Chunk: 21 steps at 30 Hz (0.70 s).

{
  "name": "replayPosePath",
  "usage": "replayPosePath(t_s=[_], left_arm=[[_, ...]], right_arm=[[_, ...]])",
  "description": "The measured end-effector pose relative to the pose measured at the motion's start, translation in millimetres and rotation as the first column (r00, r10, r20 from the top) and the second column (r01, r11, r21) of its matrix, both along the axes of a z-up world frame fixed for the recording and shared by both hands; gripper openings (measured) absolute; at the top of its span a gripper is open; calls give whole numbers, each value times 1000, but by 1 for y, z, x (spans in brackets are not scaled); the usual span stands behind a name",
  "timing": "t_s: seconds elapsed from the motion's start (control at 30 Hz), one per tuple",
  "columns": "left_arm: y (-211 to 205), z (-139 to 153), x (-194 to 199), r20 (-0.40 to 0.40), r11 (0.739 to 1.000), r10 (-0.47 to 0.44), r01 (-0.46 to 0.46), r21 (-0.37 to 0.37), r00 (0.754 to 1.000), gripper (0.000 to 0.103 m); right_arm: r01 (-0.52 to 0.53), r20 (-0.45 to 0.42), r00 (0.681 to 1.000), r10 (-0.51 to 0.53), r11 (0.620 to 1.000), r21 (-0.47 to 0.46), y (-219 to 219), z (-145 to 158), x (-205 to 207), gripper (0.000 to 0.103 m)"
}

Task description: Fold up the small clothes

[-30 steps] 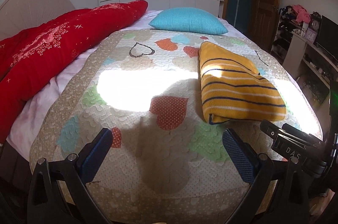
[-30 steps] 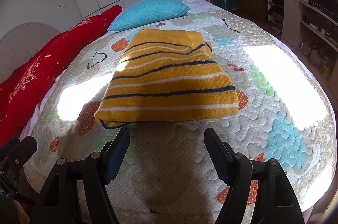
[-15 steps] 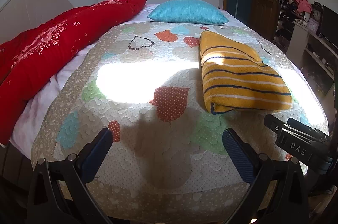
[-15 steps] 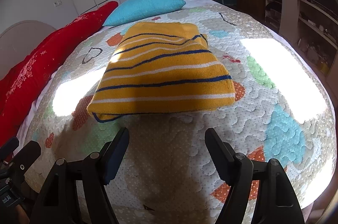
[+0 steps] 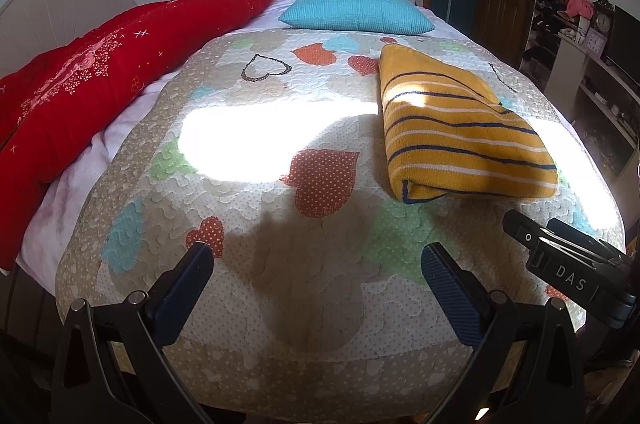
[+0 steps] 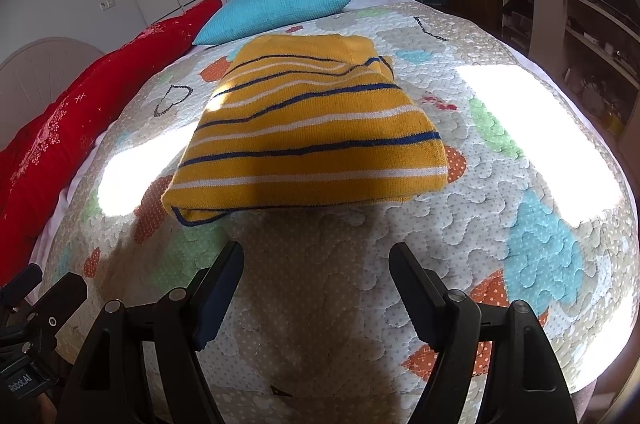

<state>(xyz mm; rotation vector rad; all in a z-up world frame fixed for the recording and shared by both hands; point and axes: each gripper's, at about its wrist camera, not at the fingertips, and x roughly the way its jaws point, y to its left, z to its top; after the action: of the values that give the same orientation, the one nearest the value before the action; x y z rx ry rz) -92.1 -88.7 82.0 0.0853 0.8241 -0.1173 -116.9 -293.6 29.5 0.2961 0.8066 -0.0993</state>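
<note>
A folded yellow knit garment [image 5: 456, 127] [image 6: 312, 131] with navy and white stripes lies flat on the patchwork quilt [image 5: 280, 216] [image 6: 320, 284]. My left gripper [image 5: 316, 260] hangs open over the quilt's near end, well to the left of the garment, nothing between its fingers. My right gripper [image 6: 316, 256] is open too, just short of the garment's near folded edge and apart from it. The right gripper's black body [image 5: 568, 272] shows at the lower right of the left wrist view.
A red duvet [image 5: 100, 83] lies along the bed's left side, a turquoise pillow [image 5: 356, 9] at the far end. Shelves with clutter [image 5: 592, 63] stand to the right of the bed, white wardrobes and a wooden door behind. The quilt's front edge drops off below both grippers.
Both views have drawn back slightly from the bed, so the garment sits a little farther from the fingers. Both grippers stay open and the garment has not moved.
</note>
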Motion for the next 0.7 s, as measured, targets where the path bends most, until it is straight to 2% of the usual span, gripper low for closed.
replayPosePath(t_s=[0.7], left_arm=[[-1,-6,1,-11,999,7,-6,34,1000,103]], right_arm=[[-9,-8,1000,9,1000,-8,3,-4,0,81]])
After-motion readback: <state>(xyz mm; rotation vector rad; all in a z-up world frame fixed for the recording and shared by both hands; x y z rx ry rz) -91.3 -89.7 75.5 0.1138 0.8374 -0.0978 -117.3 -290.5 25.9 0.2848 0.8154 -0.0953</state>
